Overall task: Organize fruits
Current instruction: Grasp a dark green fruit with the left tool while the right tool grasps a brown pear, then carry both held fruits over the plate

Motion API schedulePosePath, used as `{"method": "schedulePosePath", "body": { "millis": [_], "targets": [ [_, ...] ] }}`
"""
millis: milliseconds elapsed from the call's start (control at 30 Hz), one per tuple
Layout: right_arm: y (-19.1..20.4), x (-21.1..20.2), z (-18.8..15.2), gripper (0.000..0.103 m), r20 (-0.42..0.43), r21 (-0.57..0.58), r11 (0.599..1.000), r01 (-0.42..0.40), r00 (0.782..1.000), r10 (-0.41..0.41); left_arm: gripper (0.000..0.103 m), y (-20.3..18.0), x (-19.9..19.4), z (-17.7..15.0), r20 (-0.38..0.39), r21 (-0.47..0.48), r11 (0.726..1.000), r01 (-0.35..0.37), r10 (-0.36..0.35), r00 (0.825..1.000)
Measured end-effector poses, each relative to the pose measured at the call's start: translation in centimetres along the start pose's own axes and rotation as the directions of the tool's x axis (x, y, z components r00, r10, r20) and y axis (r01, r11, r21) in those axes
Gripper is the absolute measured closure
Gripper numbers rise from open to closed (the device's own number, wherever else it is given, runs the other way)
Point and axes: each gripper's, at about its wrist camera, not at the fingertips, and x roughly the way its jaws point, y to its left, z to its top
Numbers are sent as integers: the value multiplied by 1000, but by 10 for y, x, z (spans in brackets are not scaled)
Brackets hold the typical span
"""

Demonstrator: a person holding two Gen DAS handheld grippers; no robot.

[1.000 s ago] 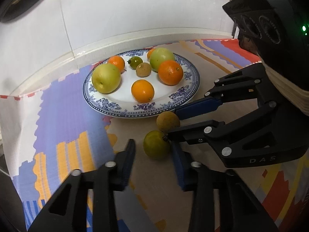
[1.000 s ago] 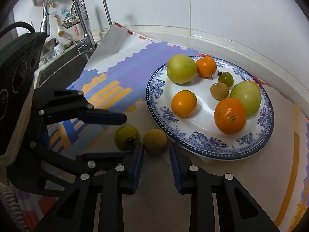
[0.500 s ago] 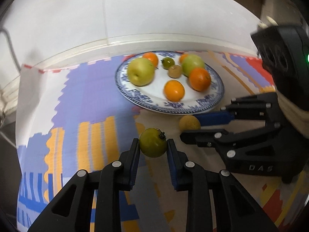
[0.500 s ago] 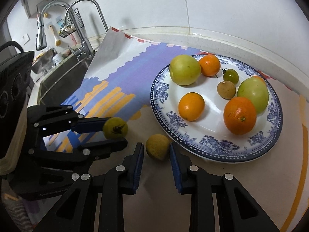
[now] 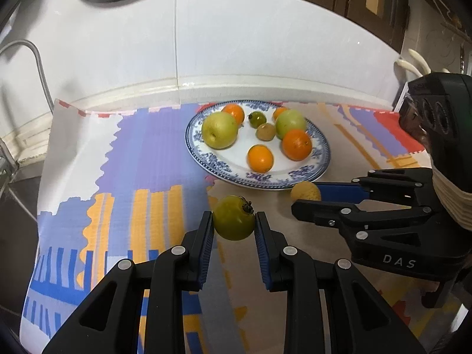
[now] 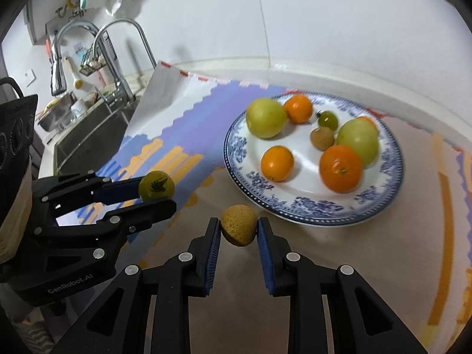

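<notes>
My left gripper is shut on a green tomato and holds it above the patterned mat; it also shows in the right wrist view. My right gripper is shut on a small tan round fruit, lifted just in front of the plate; the fruit also shows in the left wrist view. The blue-and-white plate behind holds two green apples, several oranges, a small green tomato and a small brown fruit.
A colourful mat covers the counter up to the white tiled wall. A sink with taps lies to the left, beyond the mat's edge.
Both grippers have closed on their fruits and lifted them off the mat. The left gripper has pulled back and up with the green tomato; the right has risen with the tan fruit.
</notes>
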Motion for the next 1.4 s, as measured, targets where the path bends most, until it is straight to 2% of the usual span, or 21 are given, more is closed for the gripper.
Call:
{"method": "schedulePosePath", "body": {
  "millis": [367,833,1200,1400],
  "targets": [
    [12,-55,-9,76,103,48,997,52,993,-57,75,-20,-40,2,85,26,1000,10,-12,996],
    [25,-106,-14,76,214,98,990,105,969,-124,75,-36,-83,16,209,50,999,2,-13,978],
    [24,-128,-3,76,285,132,981,141,943,-173,75,-42,-94,37,290,89,996,-31,4,957],
    [16,-130,9,76,311,155,976,155,930,-198,75,-41,-87,53,294,98,994,-40,10,956]
  ]
}}
